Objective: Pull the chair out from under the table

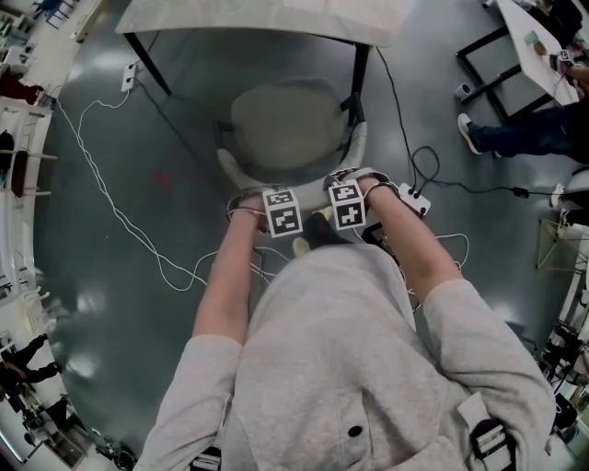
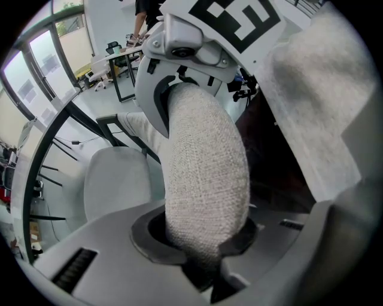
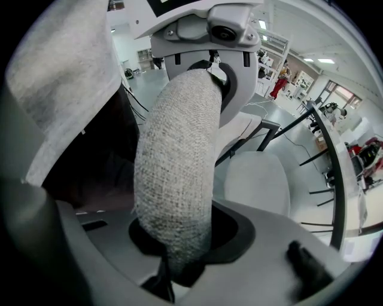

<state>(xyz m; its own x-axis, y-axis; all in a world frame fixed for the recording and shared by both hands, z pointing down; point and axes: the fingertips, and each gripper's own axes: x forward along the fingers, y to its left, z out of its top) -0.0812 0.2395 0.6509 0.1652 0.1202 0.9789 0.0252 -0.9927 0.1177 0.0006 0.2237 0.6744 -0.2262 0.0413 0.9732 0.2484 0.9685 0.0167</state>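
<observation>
Chair (image 1: pixel 287 129), grey fabric with a curved padded backrest (image 2: pixel 206 161), is standing on the dark glossy floor (image 1: pixel 120 304), its seat just beside the edge of the white, black-legged table (image 1: pixel 258 18). The left gripper (image 2: pixel 203 251) and right gripper (image 3: pixel 173 239) are pinching the backrest's top rim, side by side.

The chair (image 1: pixel 285 124) wears woven beige-grey fabric. Beyond the chair, the table (image 1: pixel 267 18) shows a pale top on black legs. Under the chair, the floor (image 1: pixel 120 304) is dark glossy grey. The left gripper (image 2: pixel 203 257) and right gripper (image 3: pixel 173 257) are light grey, with black-and-white square markers.
</observation>
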